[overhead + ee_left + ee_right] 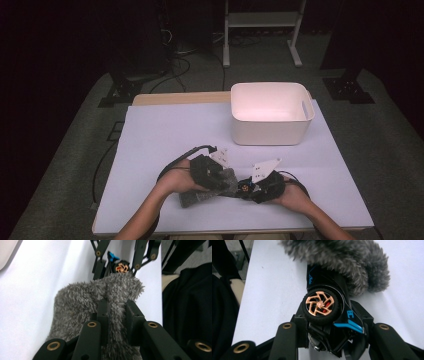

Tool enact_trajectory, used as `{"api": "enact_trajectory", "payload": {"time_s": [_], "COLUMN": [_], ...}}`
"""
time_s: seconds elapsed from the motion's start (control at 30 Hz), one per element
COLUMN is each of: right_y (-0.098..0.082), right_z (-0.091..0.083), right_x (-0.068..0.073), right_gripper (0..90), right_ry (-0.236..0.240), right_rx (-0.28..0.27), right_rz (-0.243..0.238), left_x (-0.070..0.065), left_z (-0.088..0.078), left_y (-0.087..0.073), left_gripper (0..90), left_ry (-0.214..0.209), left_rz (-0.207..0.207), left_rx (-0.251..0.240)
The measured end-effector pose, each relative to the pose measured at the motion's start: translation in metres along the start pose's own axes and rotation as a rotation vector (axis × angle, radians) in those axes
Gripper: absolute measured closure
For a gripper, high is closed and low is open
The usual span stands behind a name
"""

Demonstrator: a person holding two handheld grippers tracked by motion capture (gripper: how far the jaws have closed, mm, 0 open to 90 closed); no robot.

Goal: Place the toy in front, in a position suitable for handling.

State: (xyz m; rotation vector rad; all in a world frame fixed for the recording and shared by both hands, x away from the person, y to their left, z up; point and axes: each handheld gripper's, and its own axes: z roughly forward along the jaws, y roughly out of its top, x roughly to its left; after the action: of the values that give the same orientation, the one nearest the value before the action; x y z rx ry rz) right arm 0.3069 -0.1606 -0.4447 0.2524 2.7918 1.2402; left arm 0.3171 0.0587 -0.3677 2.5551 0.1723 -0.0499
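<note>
A grey fuzzy pouch [196, 198] lies near the front of the white table [165, 135]. My left gripper [223, 183] is shut on its upper edge; in the left gripper view the jaws [117, 308] pinch a fold of the fuzzy pouch [80, 302]. My right gripper [251, 190] is shut on a black toy car [244, 186] with blue trim. In the right gripper view the toy car [324, 312] shows a copper-spoked wheel between the jaws of my right gripper [329, 323]. The car's far end sits inside the fuzzy pouch [342, 257]. The toy car [121, 267] peeks out behind the pouch.
A white plastic bin [270, 131] with handle slots stands at the back right of the table. A wooden edge [175, 98] shows behind the table's far side. Cables trail from both grippers over the front of the table.
</note>
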Motion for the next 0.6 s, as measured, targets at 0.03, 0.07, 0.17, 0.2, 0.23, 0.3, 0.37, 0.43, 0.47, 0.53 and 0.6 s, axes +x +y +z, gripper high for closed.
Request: {"api": "enact_trajectory", "payload": {"time_s": [0.03,0.07,0.17,0.2,0.23,0.3,0.37,0.43,0.47,0.53,0.6], "right_y": [-0.001,-0.003,-0.008,-0.008,-0.012,-0.015,-0.015,-0.015,-0.014,-0.014,-0.014], "right_z": [-0.002,-0.004,-0.011,-0.011,-0.015,-0.017,-0.017,-0.017,-0.016,-0.016,-0.016], "right_x": [-0.001,0.000,0.000,0.000,0.000,-0.001,-0.001,-0.001,0.001,0.001,0.002], "right_gripper": [50.4,50.3,49.1,49.1,50.1,55.9,56.4,56.6,56.8,56.8,56.8], "right_ry": [0.026,0.024,0.023,0.023,0.016,0.015,0.013,0.008,-0.010,-0.012,-0.015], "right_rx": [-0.001,-0.001,-0.006,-0.006,-0.019,-0.029,-0.030,-0.028,-0.019,-0.019,-0.024], "right_rz": [0.017,0.021,0.037,0.037,0.052,0.063,0.061,0.054,0.034,0.033,0.032], "left_x": [-0.002,-0.002,-0.004,-0.004,-0.003,-0.003,-0.004,-0.004,-0.004,-0.005,-0.006], "left_z": [0.000,0.000,0.000,0.000,0.000,0.000,0.001,0.001,0.002,0.006,0.011], "left_y": [0.000,0.000,0.001,0.001,0.001,0.002,0.005,0.007,0.009,0.015,0.022], "left_gripper": [76.6,76.5,76.5,76.5,76.5,76.6,77.1,77.6,78.0,78.4,78.5], "left_ry": [0.014,0.014,0.015,0.015,0.015,0.016,0.023,0.021,0.020,0.013,0.005], "left_rz": [0.015,0.015,0.021,0.021,0.019,0.019,0.025,0.031,0.032,0.046,0.066], "left_rx": [0.012,0.012,0.015,0.015,0.014,0.015,0.016,0.017,0.013,0.015,0.020]}}
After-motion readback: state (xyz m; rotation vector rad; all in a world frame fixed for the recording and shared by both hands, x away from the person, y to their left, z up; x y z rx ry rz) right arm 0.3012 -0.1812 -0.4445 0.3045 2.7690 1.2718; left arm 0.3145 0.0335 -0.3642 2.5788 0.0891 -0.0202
